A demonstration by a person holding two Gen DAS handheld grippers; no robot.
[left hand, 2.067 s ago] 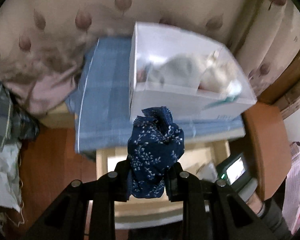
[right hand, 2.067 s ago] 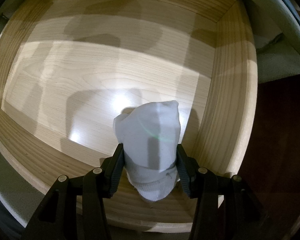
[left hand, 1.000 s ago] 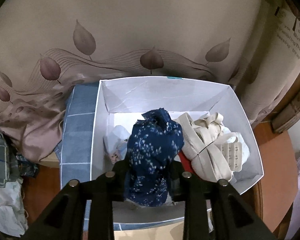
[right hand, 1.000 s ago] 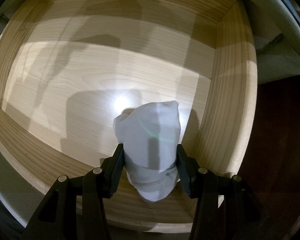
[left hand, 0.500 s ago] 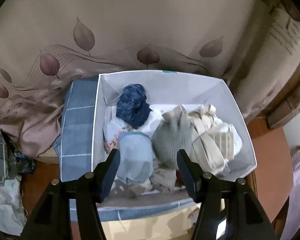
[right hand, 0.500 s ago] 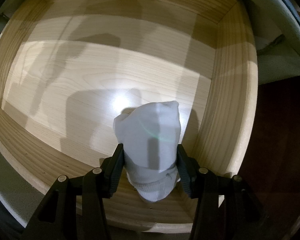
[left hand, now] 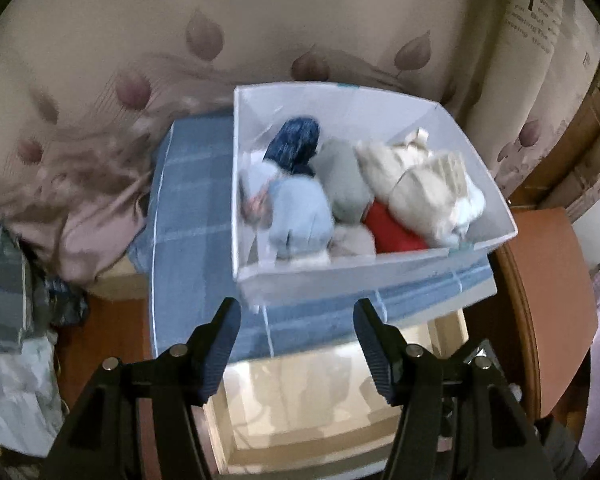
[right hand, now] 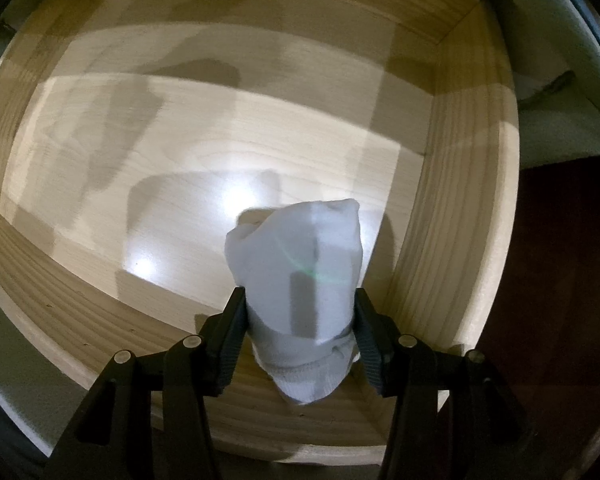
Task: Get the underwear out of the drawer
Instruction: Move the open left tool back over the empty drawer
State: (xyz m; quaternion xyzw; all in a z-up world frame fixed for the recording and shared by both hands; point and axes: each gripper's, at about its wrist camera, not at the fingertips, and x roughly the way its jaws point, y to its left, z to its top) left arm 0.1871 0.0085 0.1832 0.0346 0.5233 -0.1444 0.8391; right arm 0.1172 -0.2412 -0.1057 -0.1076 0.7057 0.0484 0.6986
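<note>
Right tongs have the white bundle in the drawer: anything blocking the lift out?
Nothing visible. The right tongs are shut on the white bundle, near the drawer's right wall. The drawer floor around it is bare, and nothing shows over the opening. The left tongs are open and empty, near the white box.

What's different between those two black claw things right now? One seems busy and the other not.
The right gripper is shut on a white rolled garment; the left gripper is open and holds nothing. The right one hangs over the bare wooden drawer; the left one faces a white box full of rolled clothes, beyond its fingertips. Both have the same black ribbed fingers.
</note>
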